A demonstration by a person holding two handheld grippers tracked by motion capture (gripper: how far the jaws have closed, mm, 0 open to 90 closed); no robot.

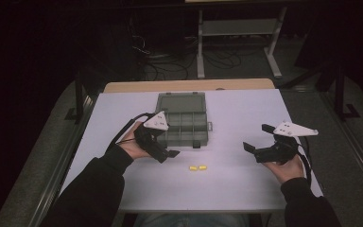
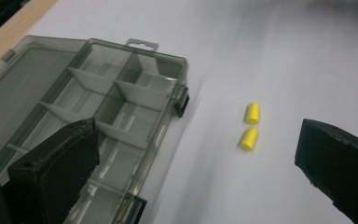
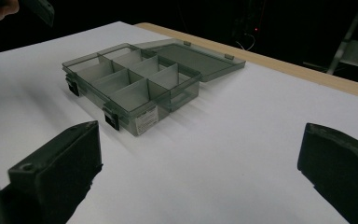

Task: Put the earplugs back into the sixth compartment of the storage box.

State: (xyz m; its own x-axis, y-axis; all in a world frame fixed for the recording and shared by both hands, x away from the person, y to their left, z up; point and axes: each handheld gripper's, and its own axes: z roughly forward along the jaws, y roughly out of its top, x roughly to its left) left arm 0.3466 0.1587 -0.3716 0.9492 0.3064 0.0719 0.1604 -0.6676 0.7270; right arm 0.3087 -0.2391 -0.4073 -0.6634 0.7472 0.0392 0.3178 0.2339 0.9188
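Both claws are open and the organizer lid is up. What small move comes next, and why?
Probably ease the left claw forward and down over the nearer small yellow foam plug. That claw is open, holds nothing, and both plugs lie loose on the white table between its jaws in the left gripper view, beside the open grey plastic compartment box. The right claw sits farther off.

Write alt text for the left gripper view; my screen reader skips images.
Two yellow earplugs lie side by side on a white table, between the open left gripper's black fingers. An open, empty grey compartment box sits left.
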